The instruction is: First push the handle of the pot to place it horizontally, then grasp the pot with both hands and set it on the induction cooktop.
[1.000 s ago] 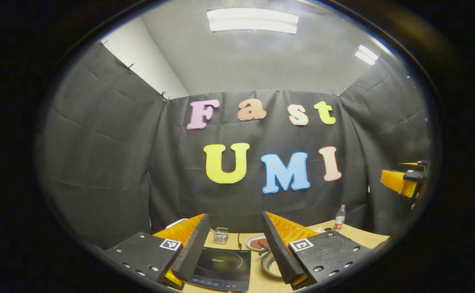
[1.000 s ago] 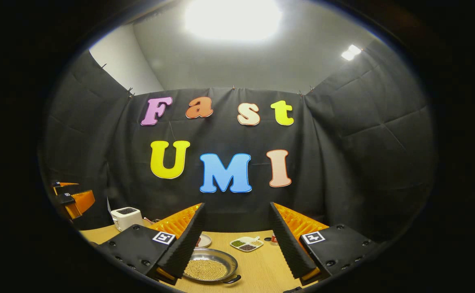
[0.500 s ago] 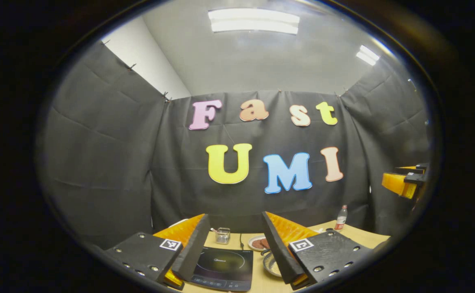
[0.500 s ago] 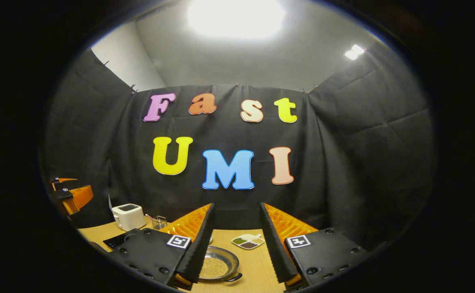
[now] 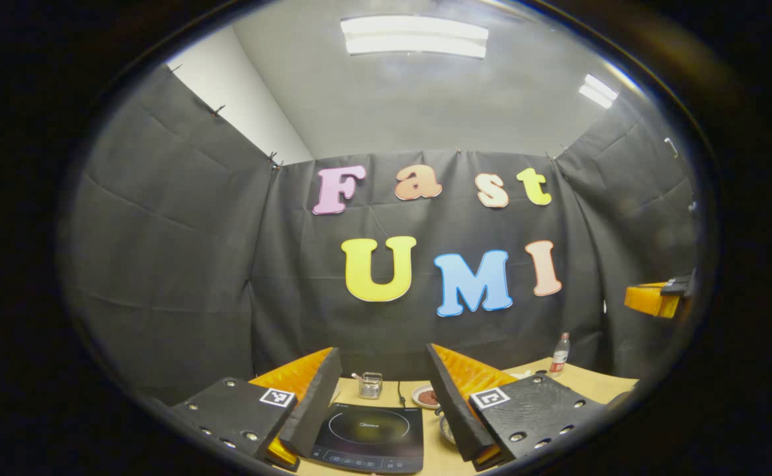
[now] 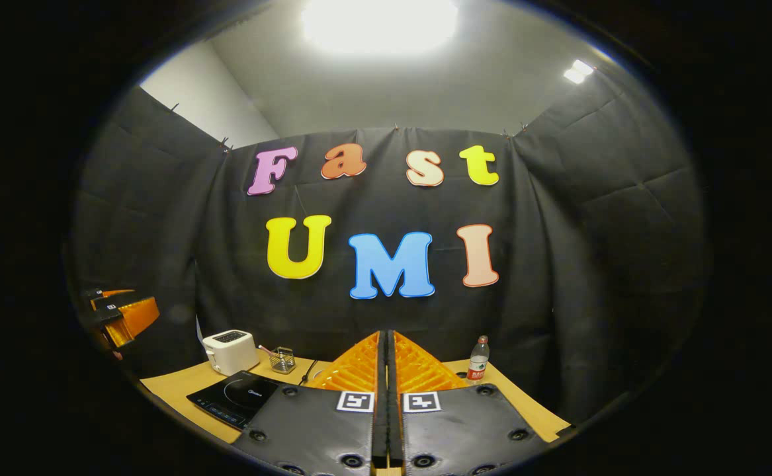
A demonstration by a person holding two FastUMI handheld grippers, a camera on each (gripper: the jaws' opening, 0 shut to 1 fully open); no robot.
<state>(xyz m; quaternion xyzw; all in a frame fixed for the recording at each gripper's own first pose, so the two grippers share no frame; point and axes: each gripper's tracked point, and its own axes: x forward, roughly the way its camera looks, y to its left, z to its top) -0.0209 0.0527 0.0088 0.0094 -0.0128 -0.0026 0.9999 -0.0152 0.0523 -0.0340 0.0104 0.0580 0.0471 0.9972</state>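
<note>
Fingers of the left hand-held gripper (image 5: 379, 396) stand spread above the induction cooktop (image 5: 371, 430); the pot (image 5: 447, 428) peeks beside its right finger. The right hand-held gripper (image 6: 387, 370) is closed on nothing, above the tabletop (image 6: 180, 390).

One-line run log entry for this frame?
stage: pre-push | left gripper: open, above induction cooktop | right gripper: shut, empty | pot: off cooktop

toaster (image 6: 230, 351) left of wire basket (image 6: 283, 360), cooktop (image 6: 233, 397) in front
</note>
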